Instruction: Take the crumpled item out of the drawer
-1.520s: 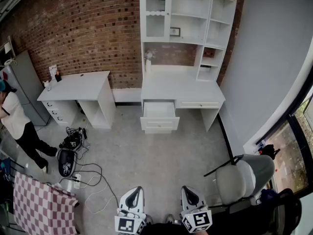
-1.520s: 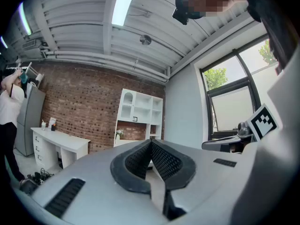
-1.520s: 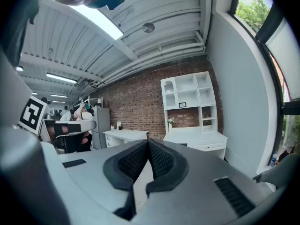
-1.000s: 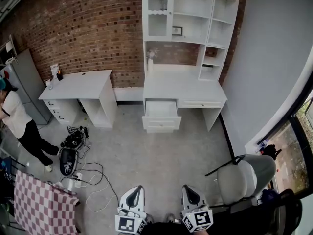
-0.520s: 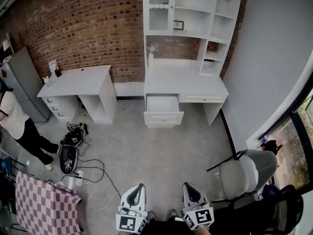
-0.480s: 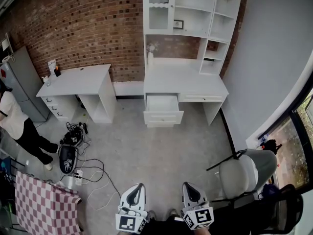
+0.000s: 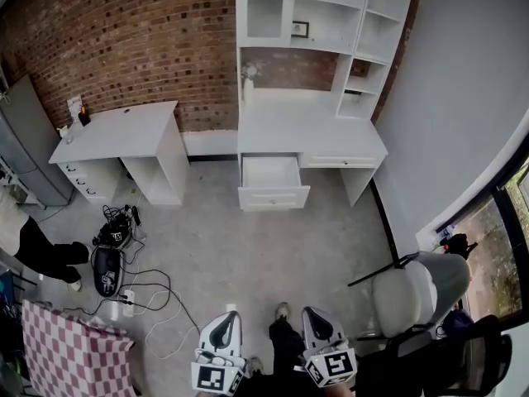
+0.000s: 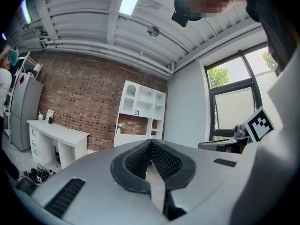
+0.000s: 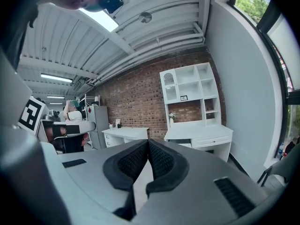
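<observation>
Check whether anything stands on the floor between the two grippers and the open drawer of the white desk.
Nothing visible does. Bare floor runs from the left gripper and right gripper to the drawer. Cables lie to the left, the office chair to the right. The crumpled item cannot be made out.

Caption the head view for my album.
Far from the white desk and its open drawer, left gripper and right gripper held low.
</observation>
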`<control>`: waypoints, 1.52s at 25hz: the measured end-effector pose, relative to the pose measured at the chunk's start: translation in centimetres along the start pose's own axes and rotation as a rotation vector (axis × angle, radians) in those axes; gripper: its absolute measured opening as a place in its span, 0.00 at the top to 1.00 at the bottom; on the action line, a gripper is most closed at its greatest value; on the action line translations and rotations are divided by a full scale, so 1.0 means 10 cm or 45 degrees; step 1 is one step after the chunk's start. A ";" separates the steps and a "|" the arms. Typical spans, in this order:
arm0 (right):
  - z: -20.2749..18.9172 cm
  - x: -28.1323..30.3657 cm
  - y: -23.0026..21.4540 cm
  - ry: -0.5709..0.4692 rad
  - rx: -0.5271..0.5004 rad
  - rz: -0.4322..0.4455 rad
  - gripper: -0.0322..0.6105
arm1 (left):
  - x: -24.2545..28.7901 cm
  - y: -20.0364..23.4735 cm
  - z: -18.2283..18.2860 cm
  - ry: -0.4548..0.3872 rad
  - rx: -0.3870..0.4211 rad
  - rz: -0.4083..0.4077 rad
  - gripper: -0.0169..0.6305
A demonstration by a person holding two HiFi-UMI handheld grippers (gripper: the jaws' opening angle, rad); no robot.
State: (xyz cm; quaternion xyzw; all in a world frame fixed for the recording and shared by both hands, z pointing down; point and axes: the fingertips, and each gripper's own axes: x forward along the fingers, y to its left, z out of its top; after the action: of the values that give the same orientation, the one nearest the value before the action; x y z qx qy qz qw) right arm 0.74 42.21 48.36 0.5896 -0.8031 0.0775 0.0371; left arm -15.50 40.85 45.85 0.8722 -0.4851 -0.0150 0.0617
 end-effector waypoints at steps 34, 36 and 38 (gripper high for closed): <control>0.22 5.29 -2.51 0.288 0.028 0.121 0.93 | 5.15 1.95 0.45 0.020 -0.001 -0.005 0.94; 0.03 5.63 -2.62 0.371 0.040 0.109 0.93 | 5.43 2.10 0.57 0.010 -0.039 -0.023 0.94; -0.20 5.98 -2.73 0.451 0.058 0.106 0.93 | 5.71 2.24 0.60 0.020 -0.051 -0.045 0.94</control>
State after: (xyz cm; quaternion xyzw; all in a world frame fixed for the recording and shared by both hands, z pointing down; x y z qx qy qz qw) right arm 8.66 -21.77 61.52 0.5336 -0.8058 0.1997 0.1614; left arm -4.78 -19.80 44.58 0.8793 -0.4687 -0.0188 0.0828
